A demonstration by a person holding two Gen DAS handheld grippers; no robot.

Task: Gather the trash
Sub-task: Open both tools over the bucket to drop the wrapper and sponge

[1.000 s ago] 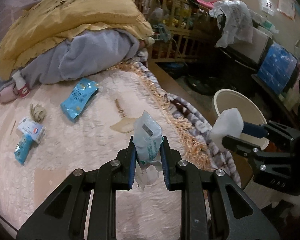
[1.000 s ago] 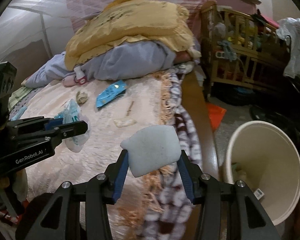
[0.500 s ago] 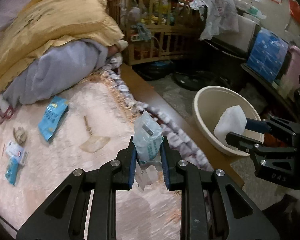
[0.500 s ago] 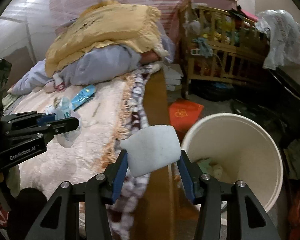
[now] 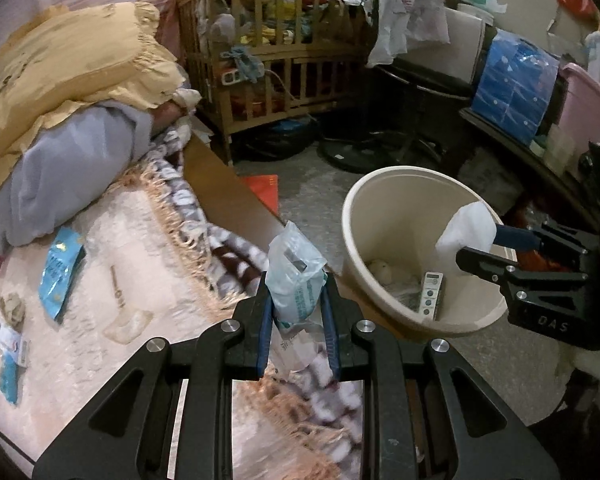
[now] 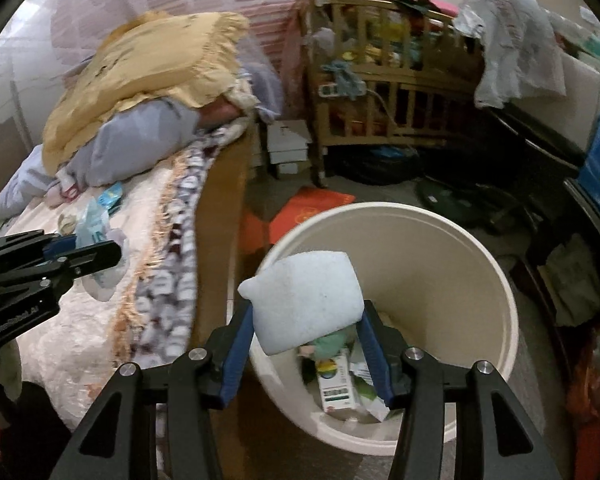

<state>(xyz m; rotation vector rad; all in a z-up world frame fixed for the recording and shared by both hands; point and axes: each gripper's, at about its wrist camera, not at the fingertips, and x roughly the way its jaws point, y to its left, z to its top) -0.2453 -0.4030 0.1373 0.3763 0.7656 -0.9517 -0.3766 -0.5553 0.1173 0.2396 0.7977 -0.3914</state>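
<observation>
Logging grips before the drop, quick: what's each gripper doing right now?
Left gripper: closed on a crumpled plastic wrapper.
Right gripper: jaws opening, white foam piece between them, over the bin.

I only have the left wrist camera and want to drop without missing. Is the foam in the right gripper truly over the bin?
Observer: Yes. The right wrist view shows the white foam piece above the bin mouth, with the right gripper jaws opening around it.
Operator: What lies beneath it?
Observer: A white carton with a green band, on other trash.
Operator: And my left gripper?
Observer: The left gripper holds its plastic wrapper over the bed, short of the bin.
</observation>
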